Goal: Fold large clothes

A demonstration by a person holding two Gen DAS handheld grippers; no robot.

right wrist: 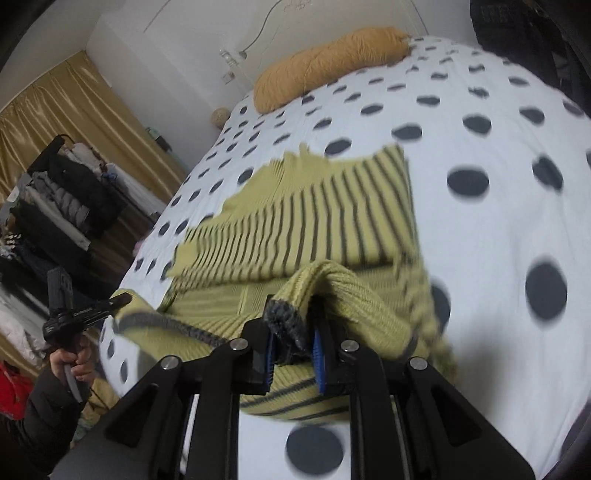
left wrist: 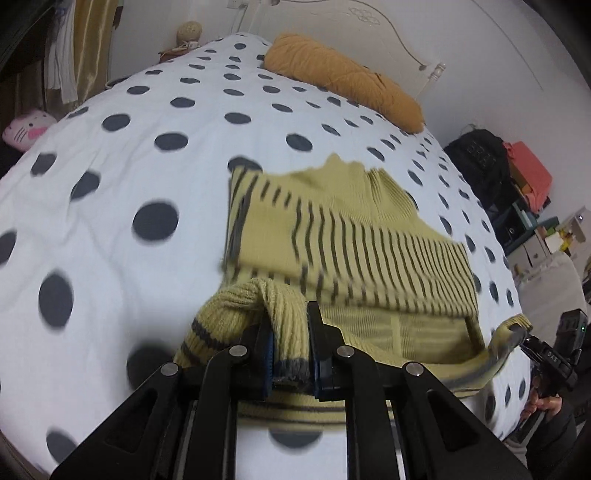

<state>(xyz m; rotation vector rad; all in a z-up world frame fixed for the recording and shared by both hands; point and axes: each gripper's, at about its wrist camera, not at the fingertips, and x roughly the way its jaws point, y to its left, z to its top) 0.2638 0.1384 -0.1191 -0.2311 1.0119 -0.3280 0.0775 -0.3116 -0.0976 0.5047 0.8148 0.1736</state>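
A yellow-green knitted sweater (left wrist: 354, 236) with dark stripes lies partly folded on the polka-dot bed (left wrist: 147, 155). My left gripper (left wrist: 290, 354) is shut on a ribbed corner of the sweater's hem, lifted off the bed. In the right wrist view, my right gripper (right wrist: 291, 343) is shut on the other hem corner, with its grey edge between the blue pads. The sweater (right wrist: 314, 221) hangs between both grippers and folds toward its collar. The right gripper (left wrist: 517, 332) shows at the right edge of the left wrist view, the left gripper (right wrist: 118, 304) at the left of the right wrist view.
A mustard pillow (left wrist: 343, 81) lies at the head of the bed by the white headboard (left wrist: 369, 29). A pink plush (left wrist: 26, 127) sits off the left side. A clothes rack (right wrist: 62, 199) and gold curtains (right wrist: 74, 107) stand beside the bed. Bags and boxes (left wrist: 517, 177) crowd the right.
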